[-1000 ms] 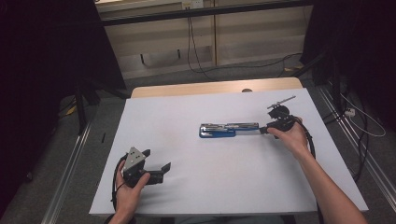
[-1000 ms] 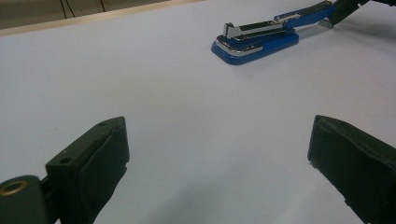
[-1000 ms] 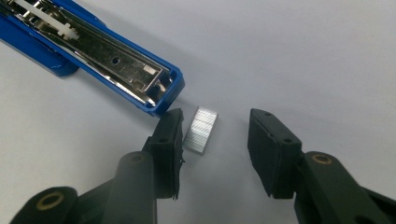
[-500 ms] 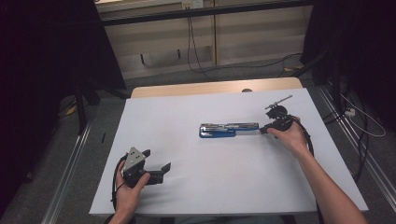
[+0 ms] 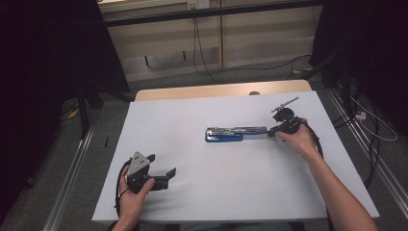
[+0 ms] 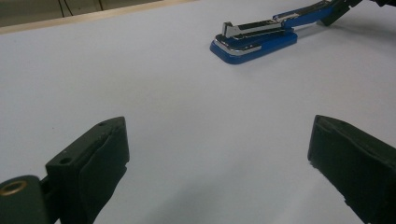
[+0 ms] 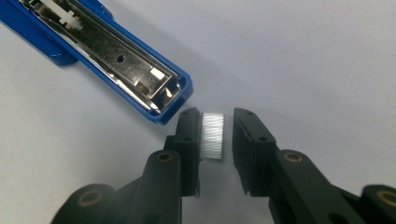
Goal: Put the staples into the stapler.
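Note:
A blue stapler (image 5: 231,133) lies swung open flat in the middle of the white table (image 5: 216,197); its metal staple channel (image 7: 107,51) faces up. My right gripper (image 5: 272,133) sits at the stapler's open right end. A short strip of staples (image 7: 212,136) is between its jaws, resting against the left pad with a gap to the right pad. These jaws have just been closing. My left gripper (image 5: 163,164) rests near the table's front left, open and empty, pointing toward the stapler (image 6: 254,39).
A bare wooden strip (image 5: 221,91) borders the table's far edge. Cables (image 5: 197,48) run across the floor behind it, and metal rails (image 5: 72,168) flank both sides. The right gripper's cable (image 5: 317,142) loops by the wrist.

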Demonstrator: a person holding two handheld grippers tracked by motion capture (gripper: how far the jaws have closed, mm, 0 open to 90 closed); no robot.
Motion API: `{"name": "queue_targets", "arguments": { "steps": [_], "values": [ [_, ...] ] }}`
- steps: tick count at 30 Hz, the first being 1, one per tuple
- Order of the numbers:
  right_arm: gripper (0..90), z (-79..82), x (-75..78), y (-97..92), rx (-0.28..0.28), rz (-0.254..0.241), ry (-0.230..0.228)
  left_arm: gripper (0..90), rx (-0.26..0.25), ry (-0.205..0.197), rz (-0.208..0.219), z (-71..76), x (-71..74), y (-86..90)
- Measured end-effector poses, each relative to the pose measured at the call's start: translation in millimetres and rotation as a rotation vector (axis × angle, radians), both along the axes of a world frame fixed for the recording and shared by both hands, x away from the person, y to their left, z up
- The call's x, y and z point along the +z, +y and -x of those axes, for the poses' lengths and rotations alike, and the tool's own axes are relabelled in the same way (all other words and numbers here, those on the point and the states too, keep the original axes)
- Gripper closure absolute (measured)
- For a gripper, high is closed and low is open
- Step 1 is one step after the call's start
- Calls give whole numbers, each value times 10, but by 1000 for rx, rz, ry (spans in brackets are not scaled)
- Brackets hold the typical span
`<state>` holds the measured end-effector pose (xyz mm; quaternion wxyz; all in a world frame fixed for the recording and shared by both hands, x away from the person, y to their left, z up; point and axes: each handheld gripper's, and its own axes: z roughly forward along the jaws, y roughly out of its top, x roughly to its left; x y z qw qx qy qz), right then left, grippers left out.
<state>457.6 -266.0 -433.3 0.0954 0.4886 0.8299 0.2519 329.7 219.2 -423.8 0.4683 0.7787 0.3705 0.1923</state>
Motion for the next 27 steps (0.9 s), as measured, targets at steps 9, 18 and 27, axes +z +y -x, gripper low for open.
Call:
{"name": "queue_targets", "arguments": {
  "steps": [9, 18, 27],
  "values": [
    [788, 3, -7, -20, 6, 1, -8, 55, -4, 7, -2, 1, -8, -7],
    [792, 9, 0, -29, 9, -4, -5, 55, -2, 6, -5, 4, -3, -9],
    [793, 37, 27, -61, 5, -13, -25, 55, 6, -2, -1, -4, 3, 4]
  ]
}}
